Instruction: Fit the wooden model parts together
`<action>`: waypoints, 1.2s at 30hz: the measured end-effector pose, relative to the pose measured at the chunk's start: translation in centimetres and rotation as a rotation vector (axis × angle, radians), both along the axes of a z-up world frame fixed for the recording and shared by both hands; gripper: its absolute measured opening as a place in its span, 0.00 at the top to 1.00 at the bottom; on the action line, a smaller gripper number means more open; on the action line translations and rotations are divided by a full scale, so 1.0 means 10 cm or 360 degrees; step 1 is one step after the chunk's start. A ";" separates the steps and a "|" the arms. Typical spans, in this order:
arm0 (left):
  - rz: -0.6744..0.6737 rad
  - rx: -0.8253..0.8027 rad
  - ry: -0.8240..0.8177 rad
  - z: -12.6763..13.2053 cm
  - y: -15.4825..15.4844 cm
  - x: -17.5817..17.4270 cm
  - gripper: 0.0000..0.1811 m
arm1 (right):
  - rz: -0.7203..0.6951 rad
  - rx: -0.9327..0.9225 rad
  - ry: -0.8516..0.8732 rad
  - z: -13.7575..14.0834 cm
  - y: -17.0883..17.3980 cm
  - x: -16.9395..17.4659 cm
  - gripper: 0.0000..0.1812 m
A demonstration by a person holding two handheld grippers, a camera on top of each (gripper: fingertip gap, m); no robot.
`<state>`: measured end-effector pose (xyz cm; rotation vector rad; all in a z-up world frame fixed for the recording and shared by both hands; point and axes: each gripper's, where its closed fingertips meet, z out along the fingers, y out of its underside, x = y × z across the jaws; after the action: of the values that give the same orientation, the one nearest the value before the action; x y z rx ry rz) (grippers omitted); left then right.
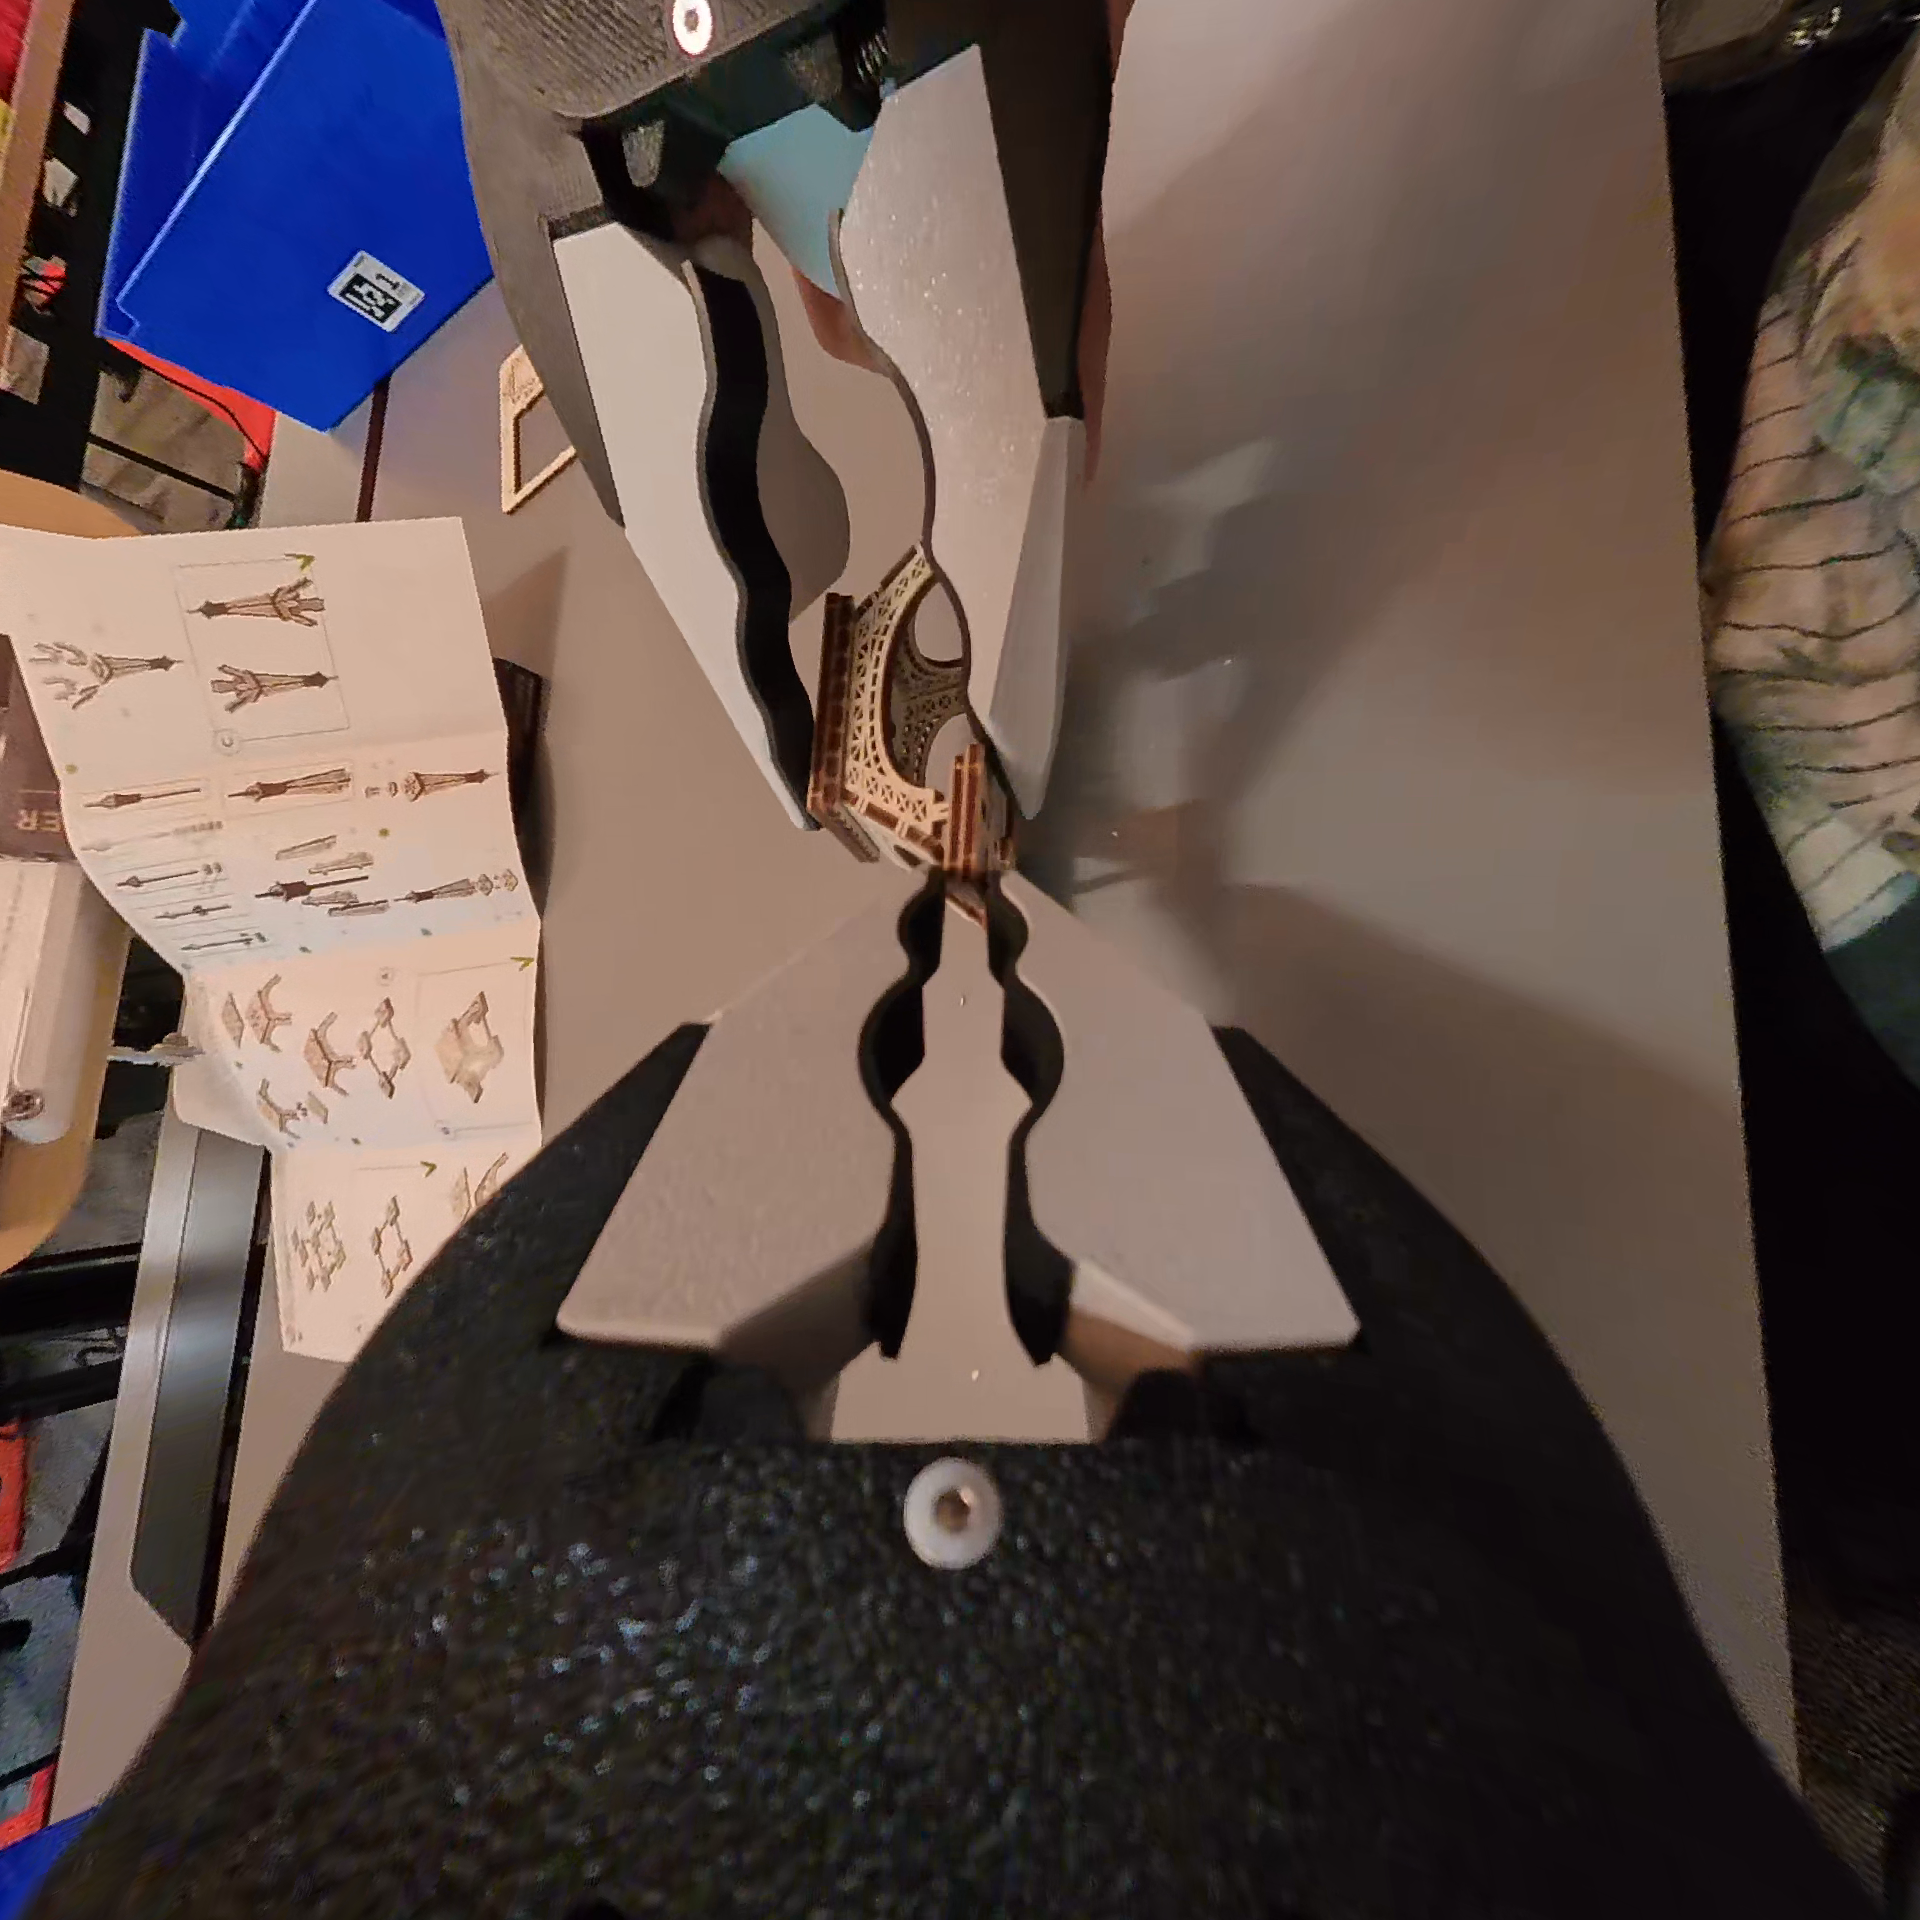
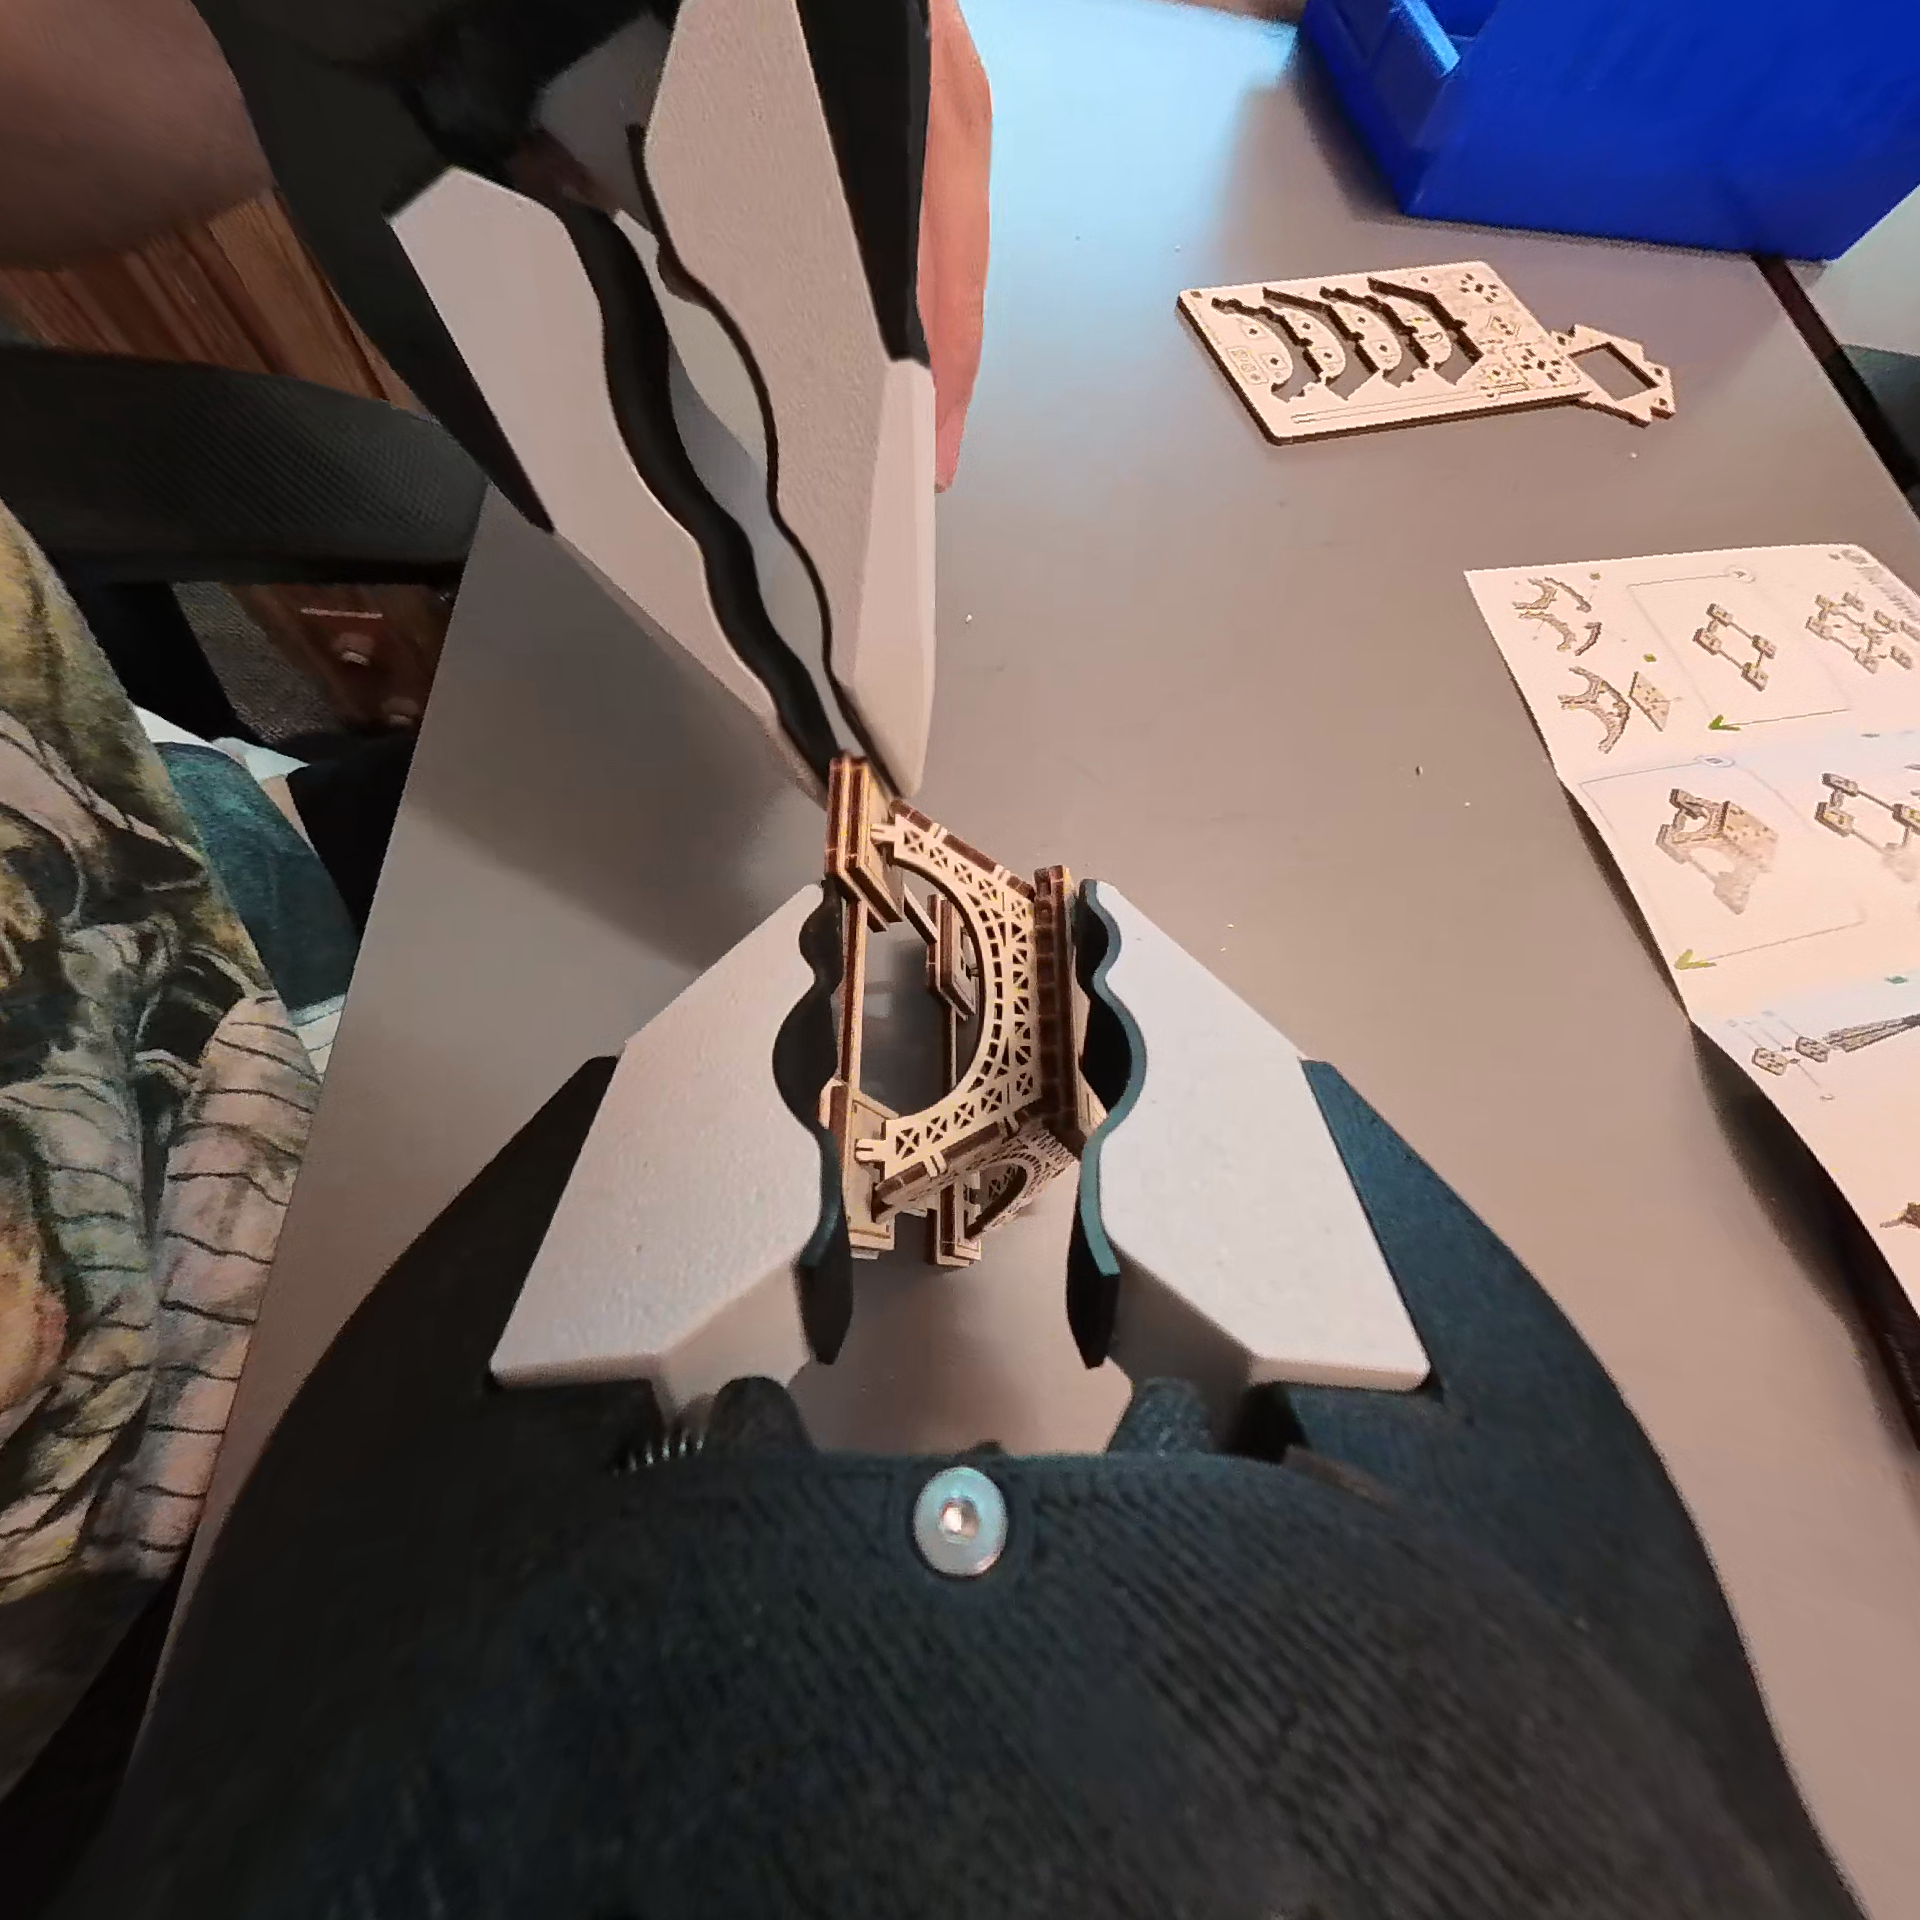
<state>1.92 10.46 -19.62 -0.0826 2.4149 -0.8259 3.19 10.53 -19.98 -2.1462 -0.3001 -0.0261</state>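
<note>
Right wrist view showed your right gripper (image 2: 951, 1049) clamped around the pale laser-cut wooden lattice-arch tower base (image 2: 956, 1049), its 2 dark wavy pads (image 2: 821, 1091) pressing on opposite sides of the assembly, so the jaws stood partly open, only as wide as the model. That base hung above the grey table (image 2: 1299, 727), not resting on it. Your left gripper (image 2: 868, 774) came down from above with its jaws nearly together, pinching the top corner block of the same model; in the left wrist view the left gripper (image 1: 961, 883) had its tips pinched on a small striped wooden edge of the model (image 1: 899, 727), while the right gripper (image 1: 914, 821) held it from the far side. You risked most from squeezing or twisting: the lattice arches looked thin, and 2 grips pulling at different angles could have cracked a strut or popped a joint that was already seated. You could also have lost the corner piece if the narrow pinch slipped, since so little wood sat between those tips. Pushing the joint off-line would likely have jammed the tab instead of seating it. Well apart on the table lay the flat punched-out wooden parts sheet (image 2: 1392, 353), the white folded instruction leaflet (image 2: 1714, 769) and the blue plastic bin (image 2: 1621, 114).
</note>
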 end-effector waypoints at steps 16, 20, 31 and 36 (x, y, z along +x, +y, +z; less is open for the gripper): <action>0.0018 -0.0035 0.0014 -0.03 -0.12 0.05 0.98 | -0.0053 -0.0075 -0.0138 -0.01 0.00 0.03 0.75; 0.0043 -0.0037 -0.0019 -0.02 -0.12 0.11 0.98 | -0.0096 -0.0096 -0.0107 -0.01 -0.01 0.08 0.74; 0.0082 -0.0036 -0.0059 -0.05 -0.22 0.20 0.98 | -0.0192 -0.0249 -0.0116 -0.07 -0.13 0.20 0.72; 0.0052 -0.0219 -0.0059 -0.02 -0.23 0.24 0.94 | -0.0129 -0.0194 -0.0111 -0.05 -0.16 0.22 0.73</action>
<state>4.34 8.13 -19.81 -0.1580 2.3140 -0.9699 5.38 8.93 -20.47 -2.2808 -0.2607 -0.1328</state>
